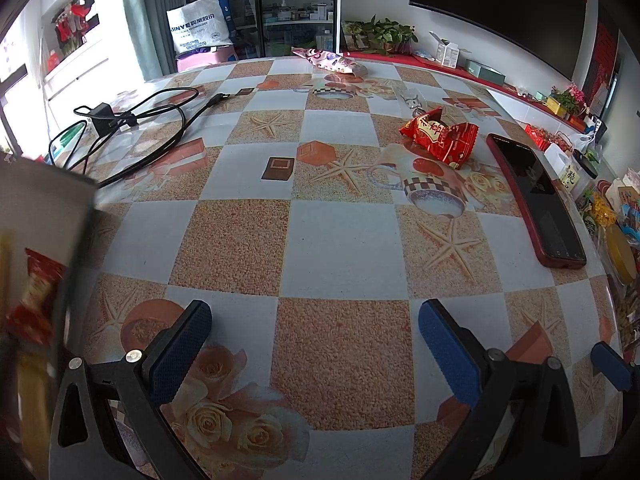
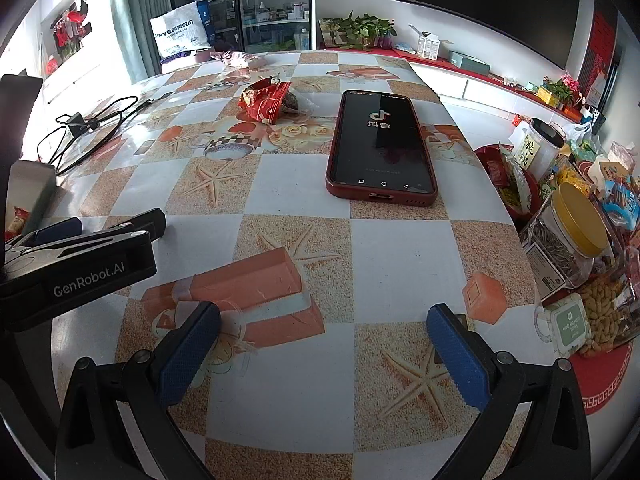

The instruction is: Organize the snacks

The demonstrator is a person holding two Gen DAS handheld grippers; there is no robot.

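A: Which step does the figure show?

B: The approach, by my reading. The left hand-held gripper (image 1: 314, 344) and the right hand-held gripper (image 2: 322, 346) both hang over the counter (image 1: 344, 248) with jaws wide apart and nothing between them. No snack is held.

A: Where are the snacks?

B: A red snack packet (image 1: 442, 136) lies crumpled near the middle of the counter, just beside the top end of a phone (image 2: 382, 146) in a red case. A pink patterned packet (image 1: 330, 61) lies at the far edge. Left of the left hand-held gripper stands a blurred white box (image 1: 40, 256) with a red packet inside; it is probably the destination.

A: What does the next move call for?

B: Probably a reach forward to the red snack packet, with the jaws straddling its crumpled body clear of the phone, then closing.
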